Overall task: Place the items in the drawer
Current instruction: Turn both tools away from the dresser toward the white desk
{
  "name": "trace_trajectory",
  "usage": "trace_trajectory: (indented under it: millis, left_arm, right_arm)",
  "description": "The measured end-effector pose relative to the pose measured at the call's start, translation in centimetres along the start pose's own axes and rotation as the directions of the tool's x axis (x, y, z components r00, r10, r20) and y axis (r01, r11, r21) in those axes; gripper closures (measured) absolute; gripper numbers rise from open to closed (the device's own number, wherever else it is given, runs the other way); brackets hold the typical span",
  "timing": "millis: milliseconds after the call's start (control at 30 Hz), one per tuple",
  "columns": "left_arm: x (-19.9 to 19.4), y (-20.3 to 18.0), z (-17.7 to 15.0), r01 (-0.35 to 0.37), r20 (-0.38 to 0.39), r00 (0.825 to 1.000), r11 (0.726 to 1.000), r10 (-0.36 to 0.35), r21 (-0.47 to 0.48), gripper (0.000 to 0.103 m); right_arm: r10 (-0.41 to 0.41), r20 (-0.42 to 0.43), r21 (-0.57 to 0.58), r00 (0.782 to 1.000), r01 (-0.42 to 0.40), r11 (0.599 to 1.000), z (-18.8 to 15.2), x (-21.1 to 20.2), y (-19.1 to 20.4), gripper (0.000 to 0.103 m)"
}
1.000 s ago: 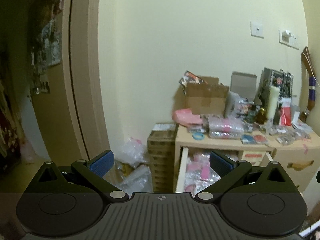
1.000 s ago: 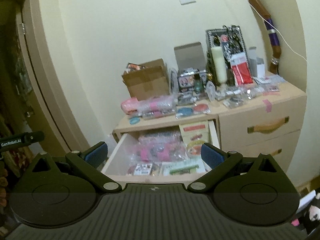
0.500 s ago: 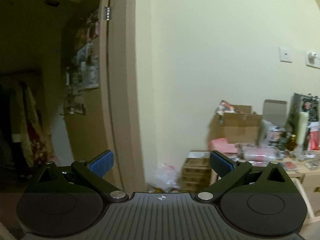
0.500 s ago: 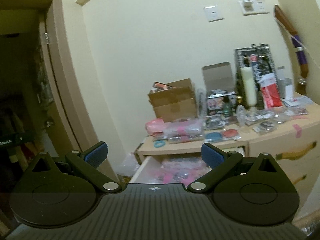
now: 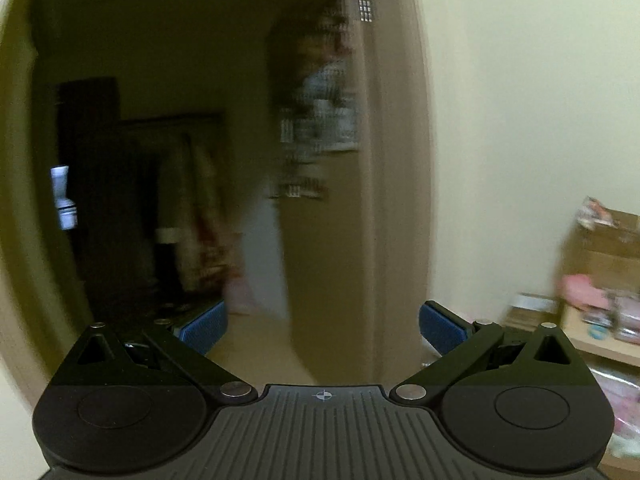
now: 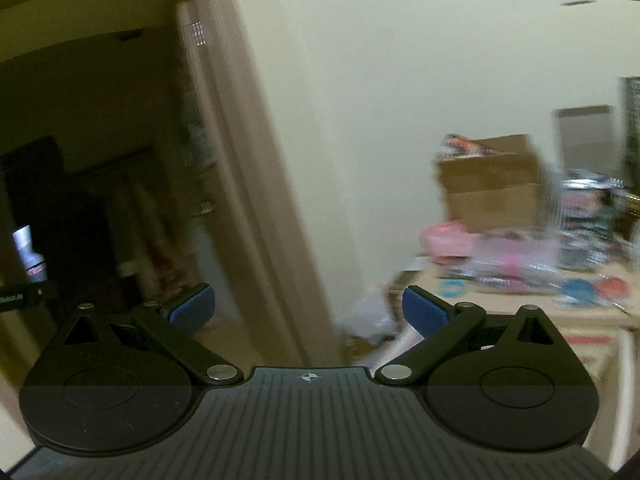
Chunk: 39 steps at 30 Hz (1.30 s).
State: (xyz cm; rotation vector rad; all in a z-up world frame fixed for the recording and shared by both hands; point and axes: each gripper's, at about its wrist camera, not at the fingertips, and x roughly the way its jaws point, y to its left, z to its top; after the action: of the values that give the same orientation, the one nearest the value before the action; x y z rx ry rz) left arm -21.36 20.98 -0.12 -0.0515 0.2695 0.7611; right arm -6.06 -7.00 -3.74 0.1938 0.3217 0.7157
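My left gripper [image 5: 322, 326] is open with nothing between its blue pads and points at a door frame and a dark doorway. The wooden dresser [image 5: 596, 344] shows blurred at the far right edge of the left wrist view. My right gripper [image 6: 308, 310] is also open and holds nothing, facing the wall beside the doorway. In the right wrist view the dresser top [image 6: 592, 316] lies to the right, strewn with several blurred packets, a pink bag [image 6: 444, 238] and round blue and red items. The open drawer [image 6: 592, 350] is only partly visible behind the right finger arm.
A cardboard box [image 6: 492, 182] stands at the back of the dresser top. A tan door frame [image 5: 400, 184] and a dark room beyond it [image 5: 132, 184] fill the left. A crumpled plastic bag [image 6: 372, 312] lies on the floor by the wall.
Both grippers have swung left and away from the dresser; the drawer has slid to the right edge of each view and the doorway now fills the middle. Both stay open.
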Motion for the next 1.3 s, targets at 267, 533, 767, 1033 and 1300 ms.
trace_trajectory:
  millis: [267,533,767,1033,1300]
  left_arm:
    - [-4.5,3.6,-0.2,-0.312,-0.023,0.950,0.944,0.311,-0.108,0.000]
    - [-12.9,7.8,-2.8,-0.608,-0.085,0.793,0.775,0.603,-0.173,0.000]
    - [-21.3,11.6,-5.7,-0.794,-0.158,0.605,0.577,0.780,-0.189,0.000]
    - [-33.1,18.0,-8.2,-0.894,-0.200,0.425,0.374,0.883,-0.247,0.000]
    - [-46.5,22.5,-10.4,-0.960,-0.242,0.168,0.102,0.956,-0.263,0.000]
  right_arm:
    - [0.259,-0.095,-0.071,0.961,-0.267,0.961,0.6,3.9,1.7,0.000]
    - [0.510,-0.215,-0.107,0.833,-0.540,0.835,-0.7,6.3,7.2,0.000]
    - [0.669,-0.301,-0.114,0.679,-0.723,0.682,-2.8,6.2,15.4,0.000]
    - [0.778,-0.377,-0.099,0.503,-0.857,0.506,-6.8,1.4,26.7,0.000]
    - [0.861,-0.437,-0.014,0.262,-0.959,0.285,-11.7,-7.0,38.0,0.000]
